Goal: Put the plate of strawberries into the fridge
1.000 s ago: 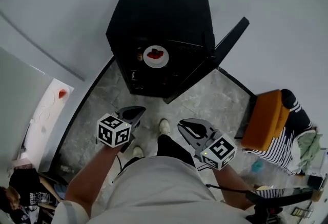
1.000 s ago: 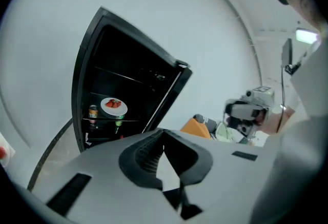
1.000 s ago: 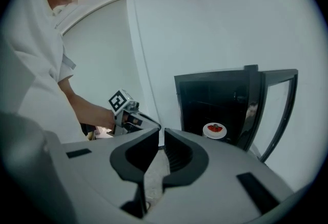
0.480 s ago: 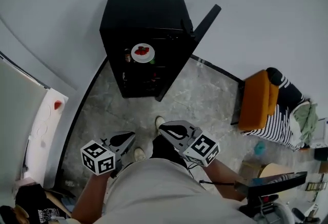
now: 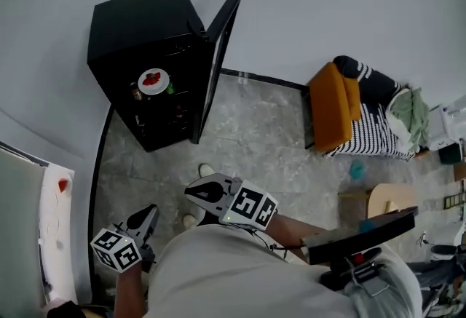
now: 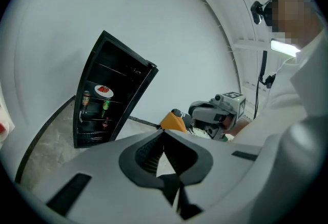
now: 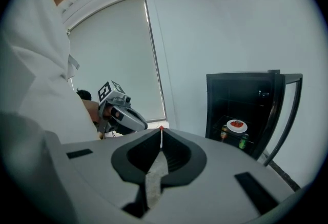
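The plate of strawberries already sits high inside the fridge, so the left hand-held gripper and right hand-held gripper, both clenched empty, should push the open door shut gently.

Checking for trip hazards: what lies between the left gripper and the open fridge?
In the head view, only bare grey floor lies between the left gripper and the fridge.
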